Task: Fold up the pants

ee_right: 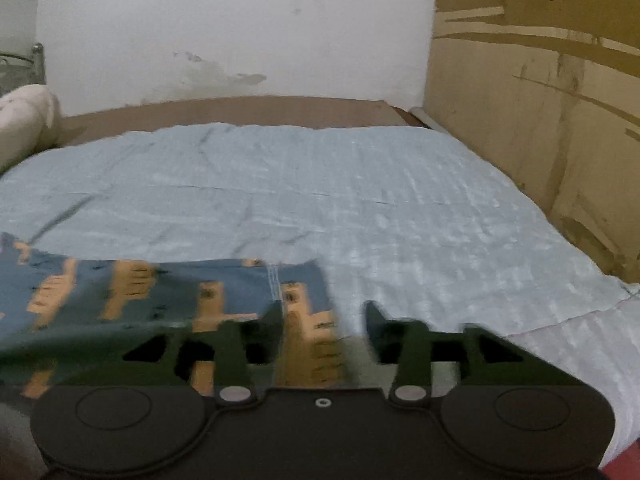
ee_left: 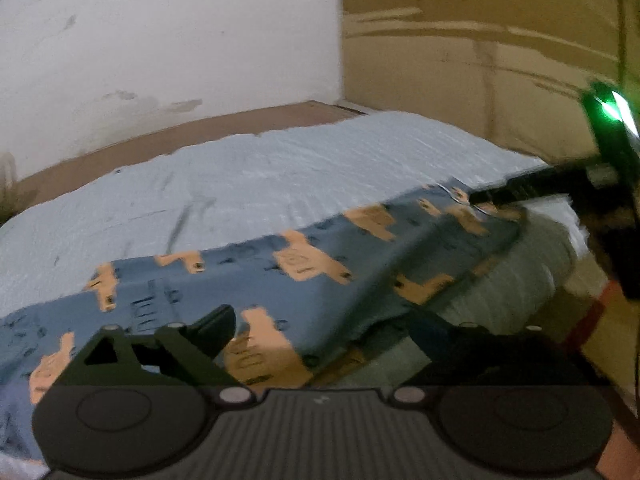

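The pants (ee_left: 280,280) are blue with orange patches and lie on a light blue sheet (ee_left: 260,184) on a bed. In the left wrist view the cloth drapes over my left gripper (ee_left: 320,332); one finger (ee_left: 212,332) shows, the other is hidden under the fabric. My right gripper (ee_left: 496,196) reaches in from the right at the pants' far edge. In the right wrist view the pants (ee_right: 160,300) lie at lower left, and my right gripper (ee_right: 324,328) has its jaws apart around the cloth's corner.
A white wall (ee_right: 240,32) stands behind the bed. A cardboard panel (ee_right: 540,100) lines the right side. A pale pillow (ee_right: 24,120) lies at the far left. A brown bed edge (ee_right: 240,110) runs along the back.
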The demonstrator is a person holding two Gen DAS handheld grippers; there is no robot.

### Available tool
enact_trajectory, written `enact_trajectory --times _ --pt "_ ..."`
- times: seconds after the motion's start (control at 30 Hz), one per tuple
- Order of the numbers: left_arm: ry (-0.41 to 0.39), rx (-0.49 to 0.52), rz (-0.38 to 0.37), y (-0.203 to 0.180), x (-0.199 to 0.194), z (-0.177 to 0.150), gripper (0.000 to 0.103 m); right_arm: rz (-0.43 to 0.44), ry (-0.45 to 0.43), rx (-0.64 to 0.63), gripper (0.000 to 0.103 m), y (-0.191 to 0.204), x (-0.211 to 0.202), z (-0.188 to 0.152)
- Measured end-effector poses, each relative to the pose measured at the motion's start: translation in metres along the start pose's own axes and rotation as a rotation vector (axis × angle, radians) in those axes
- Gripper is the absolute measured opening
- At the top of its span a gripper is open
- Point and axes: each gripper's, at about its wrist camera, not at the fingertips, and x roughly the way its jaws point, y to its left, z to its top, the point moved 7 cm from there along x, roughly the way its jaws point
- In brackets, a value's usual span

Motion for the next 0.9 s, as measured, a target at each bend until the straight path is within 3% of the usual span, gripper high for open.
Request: enact_trajectory --times 0.1,0.2,0.3,0.4,0.57,0.67,0.73,0.8,0.9 --pt "0.013 -0.066 0.066 0.021 -0.004 -0.001 0.098 0.024 0.015 -0.076 0.077 0.026 -0.007 -0.009" --pt "0.036 -0.116 0.154 0.05 -0.01 -0.005 0.098 -0.062 0.074 -0.144 0.077 0.029 -0.001 -0.027" --pt "0.038 -0.162 0.238 0.085 -0.021 -0.011 0.099 -0.191 0.093 -0.123 0.08 0.004 -0.001 -0.038" --pt "0.036 -0.225 0.299 0.118 -0.032 -0.017 0.1 -0.208 0.106 -0.077 0.082 -0.007 -0.006 -0.038" --pt "0.005 -0.287 0.382 0.167 -0.062 -0.034 0.102 -0.297 0.081 -0.163 0.082 0.013 -0.018 -0.028" --pt "0.012 -0.308 0.445 0.193 -0.076 -0.049 0.102 -0.202 0.015 -0.098 0.09 0.037 -0.032 -0.019" --pt "0.007 -0.327 0.507 0.214 -0.088 -0.059 0.102 -0.068 -0.043 -0.007 0.099 0.067 -0.044 -0.021" --pt "0.006 -0.352 0.555 0.235 -0.098 -0.069 0.102 0.059 -0.083 0.042 0.1 0.099 -0.052 -0.025" --pt "0.008 -0.403 0.574 0.262 -0.103 -0.078 0.102 0.134 -0.116 0.066 0.102 0.137 -0.055 -0.032"
